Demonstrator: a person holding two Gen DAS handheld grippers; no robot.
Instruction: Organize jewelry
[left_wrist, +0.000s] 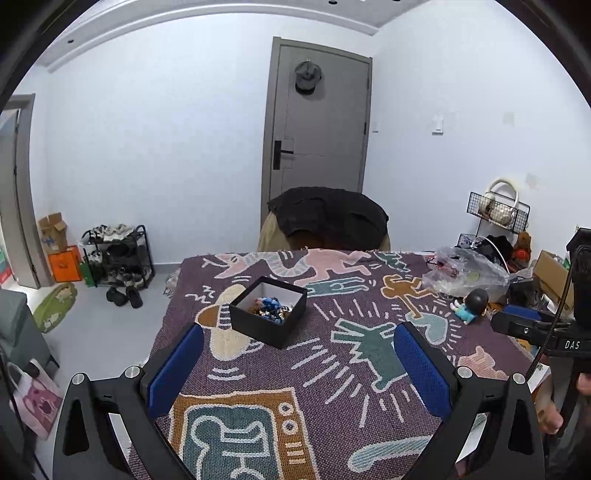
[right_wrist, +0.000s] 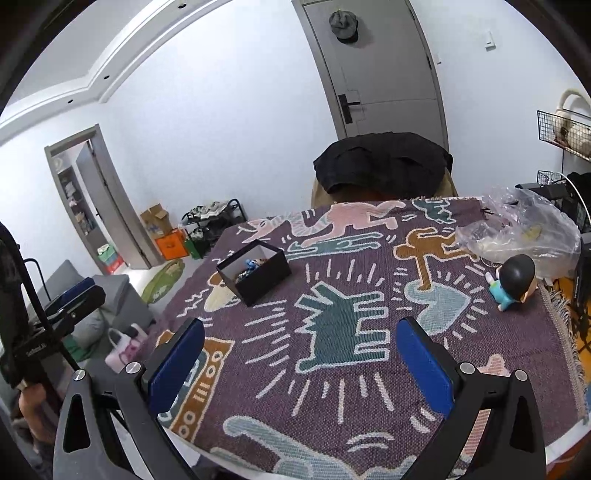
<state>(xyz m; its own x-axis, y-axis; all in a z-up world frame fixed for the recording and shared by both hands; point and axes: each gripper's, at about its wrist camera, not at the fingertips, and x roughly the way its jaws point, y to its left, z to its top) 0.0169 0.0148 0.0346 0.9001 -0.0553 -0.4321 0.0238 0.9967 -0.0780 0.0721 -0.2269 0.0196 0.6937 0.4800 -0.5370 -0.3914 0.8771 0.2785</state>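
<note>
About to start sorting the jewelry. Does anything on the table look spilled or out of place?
Nothing is spilled: the jewelry sits heaped inside the open black box. The odd items are a toy figure lying tipped over and a crumpled plastic bag at the table's right edge.

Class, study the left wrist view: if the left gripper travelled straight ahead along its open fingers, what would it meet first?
Probably the patterned cloth itself, since the left gripper tilts downward; the black box sits ahead but left of centre. Depth is uncertain.
</note>
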